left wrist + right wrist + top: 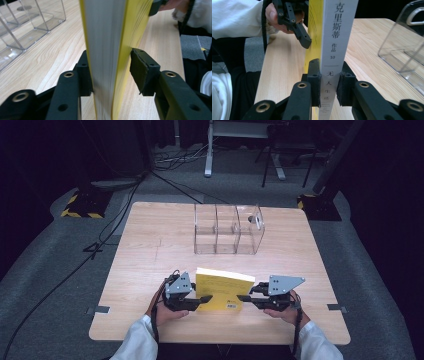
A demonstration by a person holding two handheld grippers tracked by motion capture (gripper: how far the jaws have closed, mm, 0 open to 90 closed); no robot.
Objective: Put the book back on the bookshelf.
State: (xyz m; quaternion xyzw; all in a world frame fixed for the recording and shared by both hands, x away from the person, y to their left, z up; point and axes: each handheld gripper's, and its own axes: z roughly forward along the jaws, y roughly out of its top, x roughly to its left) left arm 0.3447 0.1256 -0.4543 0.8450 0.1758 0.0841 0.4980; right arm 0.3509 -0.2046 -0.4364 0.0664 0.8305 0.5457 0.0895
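Note:
A yellow-covered book stands on edge on the wooden table, near its front. My right gripper grips it from the right. In the right gripper view both pads of that gripper press on the white spine with printed characters. My left gripper reaches in from the left. In the left gripper view the book's page edge sits between the jaws of that gripper. One pad lies against the book, while the other pad stands clear of the yellow cover.
A clear plastic organizer with three compartments stands behind the book at the table's middle, also seen as clear walls and a clear corner. White sleeves come in from the front edge. Cables and stands lie on the floor beyond.

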